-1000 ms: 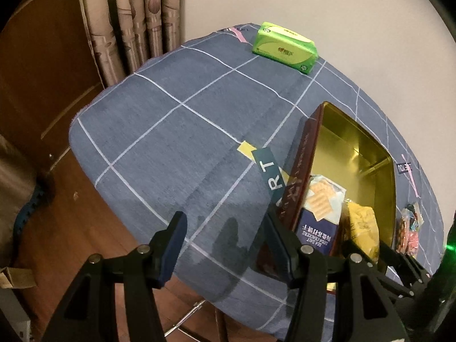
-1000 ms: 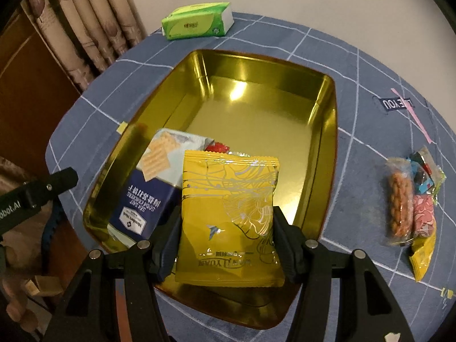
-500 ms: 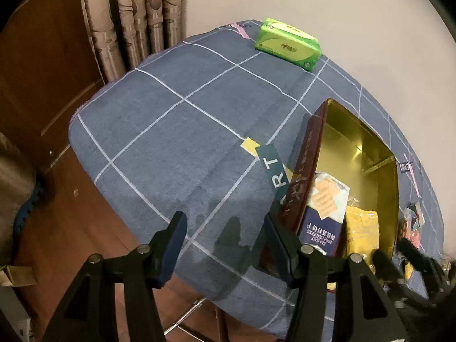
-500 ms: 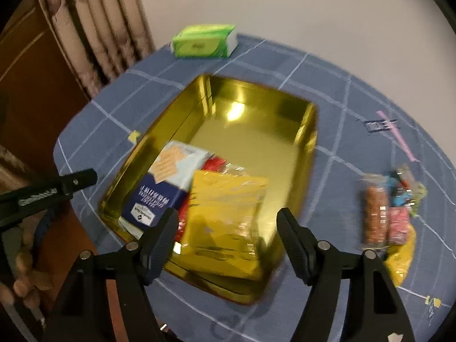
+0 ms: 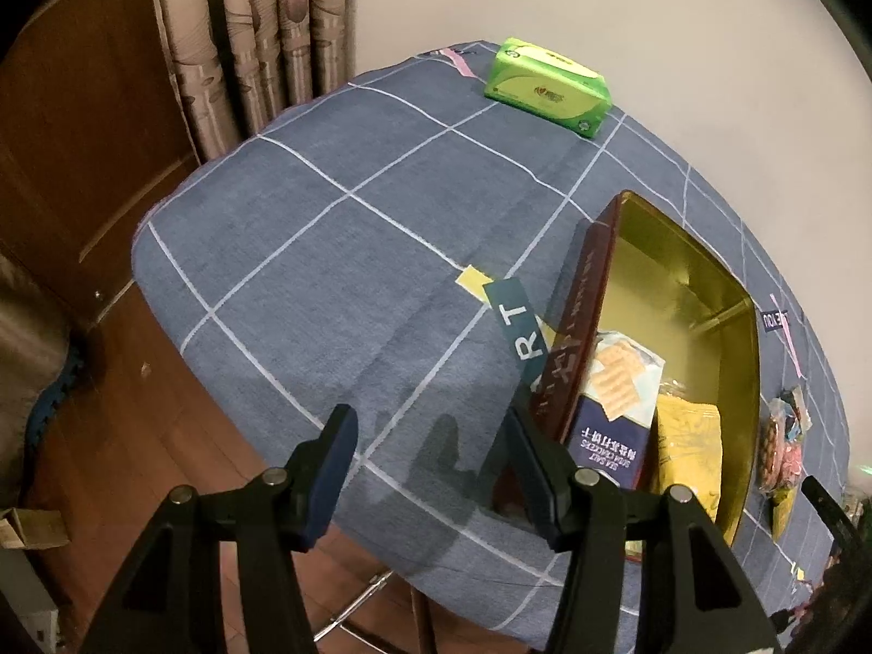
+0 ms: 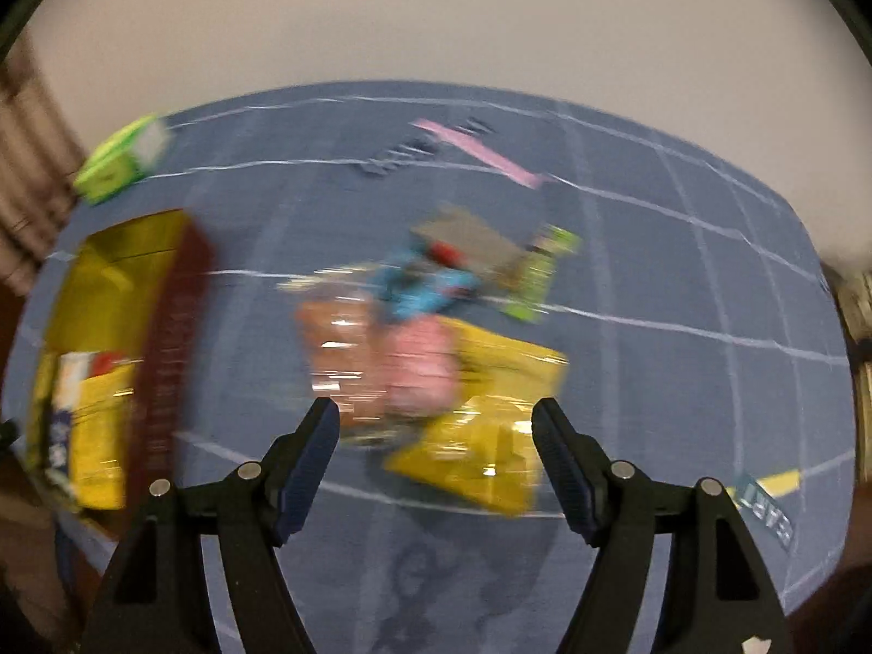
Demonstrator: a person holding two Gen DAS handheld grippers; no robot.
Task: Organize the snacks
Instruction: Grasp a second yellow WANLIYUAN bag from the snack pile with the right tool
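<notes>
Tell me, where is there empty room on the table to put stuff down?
Lots of bare cloth lies between the green tissue pack and the gold tin. The tin's far half is empty too. It's crowded at the snack pile right of the tin.

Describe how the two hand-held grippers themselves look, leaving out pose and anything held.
Both look alike. The left hand-held gripper has two matte black angular arms with triangular cut-outs, silver round pivot bolts, and dark blue ribbed pads on its fingers. The right hand-held gripper has the same build, plus a small white chipped mark low on its right arm. No cables or sleeves show.
</notes>
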